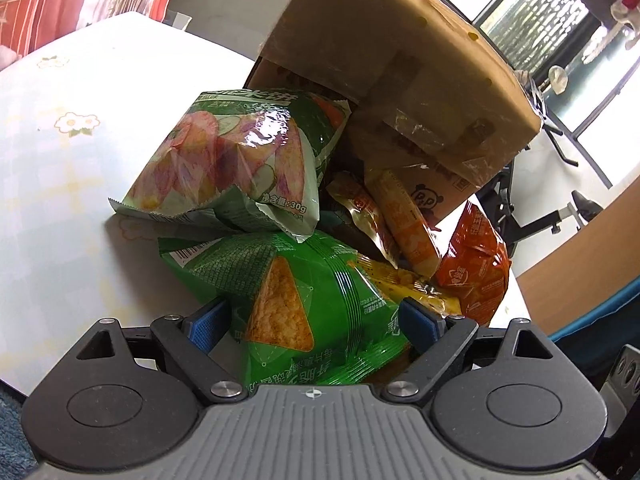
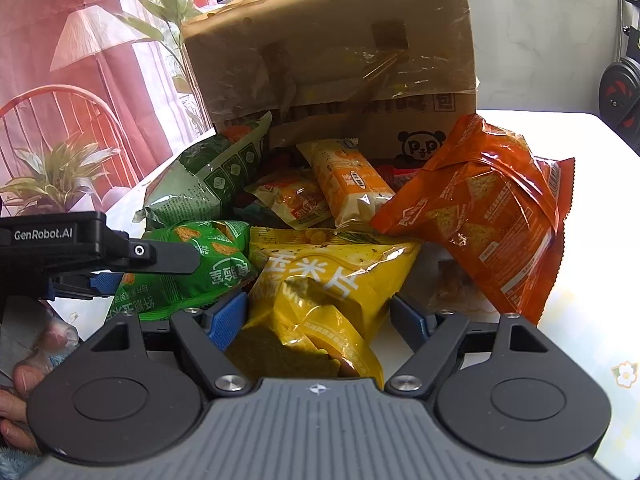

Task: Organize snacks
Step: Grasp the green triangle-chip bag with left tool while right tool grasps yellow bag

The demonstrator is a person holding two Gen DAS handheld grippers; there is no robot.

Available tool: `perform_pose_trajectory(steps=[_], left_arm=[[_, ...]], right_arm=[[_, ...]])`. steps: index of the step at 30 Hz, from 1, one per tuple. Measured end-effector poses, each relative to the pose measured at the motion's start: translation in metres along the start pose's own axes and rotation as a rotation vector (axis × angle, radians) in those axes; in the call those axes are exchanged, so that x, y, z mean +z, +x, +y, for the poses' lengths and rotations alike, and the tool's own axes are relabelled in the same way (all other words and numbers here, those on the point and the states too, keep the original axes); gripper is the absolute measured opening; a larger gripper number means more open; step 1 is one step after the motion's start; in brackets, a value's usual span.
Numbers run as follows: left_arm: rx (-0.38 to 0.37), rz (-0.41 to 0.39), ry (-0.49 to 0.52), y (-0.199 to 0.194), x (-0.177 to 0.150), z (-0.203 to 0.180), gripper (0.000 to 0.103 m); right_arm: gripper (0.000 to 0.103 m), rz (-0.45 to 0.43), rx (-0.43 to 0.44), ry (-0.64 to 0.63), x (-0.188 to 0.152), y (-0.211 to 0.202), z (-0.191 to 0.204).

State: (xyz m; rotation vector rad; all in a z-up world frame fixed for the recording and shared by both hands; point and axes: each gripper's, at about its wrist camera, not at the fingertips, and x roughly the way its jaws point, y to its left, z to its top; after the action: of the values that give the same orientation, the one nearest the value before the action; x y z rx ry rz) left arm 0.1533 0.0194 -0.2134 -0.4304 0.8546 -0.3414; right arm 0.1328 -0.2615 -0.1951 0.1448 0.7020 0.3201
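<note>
Green and shiny, the chip bag [image 1: 296, 304] sits between our left gripper [image 1: 316, 320] pads, jaws wide, not squeezing. Our right gripper [image 2: 316, 316] straddles the yellow bag [image 2: 320, 284], open too. Both wait by the tipped cardboard box [image 2: 332, 40], ready to lift 2 snacks

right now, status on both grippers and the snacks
Left hand-held gripper open around green bag. Right hand-held gripper open around yellow bag. Snacks piled against tipped box.
</note>
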Motion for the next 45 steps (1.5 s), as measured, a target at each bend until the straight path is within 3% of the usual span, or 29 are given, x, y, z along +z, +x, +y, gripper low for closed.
perform_pose_trajectory(steps=[5, 12, 17, 21, 28, 33, 36, 45], left_arm=[[-0.016, -0.036, -0.039, -0.005, 0.003, 0.003, 0.092], [0.03, -0.036, -0.121, 0.001, 0.005, 0.016, 0.092], [0.022, -0.037, -0.176, 0.005, 0.003, 0.027, 0.097], [0.007, -0.014, -0.182, 0.01, 0.0, 0.031, 0.096], [0.03, -0.026, -0.077, 0.006, -0.002, 0.023, 0.082], [0.056, 0.017, -0.037, -0.007, -0.002, 0.019, 0.081], [0.058, 0.034, -0.012, -0.013, -0.005, 0.013, 0.081], [0.112, 0.012, 0.009, -0.04, -0.006, 0.004, 0.081]], right_arm=[[0.08, 0.001, 0.002, 0.001, 0.0, 0.0, 0.0], [0.08, 0.001, 0.004, 0.0, 0.0, 0.001, 0.0], [0.08, 0.003, 0.009, 0.0, -0.001, 0.001, 0.0], [0.08, 0.005, 0.014, 0.005, -0.001, 0.002, -0.001], [0.081, 0.012, 0.026, 0.025, -0.002, 0.005, -0.003], [0.081, 0.018, 0.043, 0.052, -0.001, 0.008, -0.005], [0.076, 0.018, 0.049, 0.049, 0.0, 0.006, -0.003], [0.07, 0.035, 0.034, 0.029, 0.002, -0.012, 0.003]])
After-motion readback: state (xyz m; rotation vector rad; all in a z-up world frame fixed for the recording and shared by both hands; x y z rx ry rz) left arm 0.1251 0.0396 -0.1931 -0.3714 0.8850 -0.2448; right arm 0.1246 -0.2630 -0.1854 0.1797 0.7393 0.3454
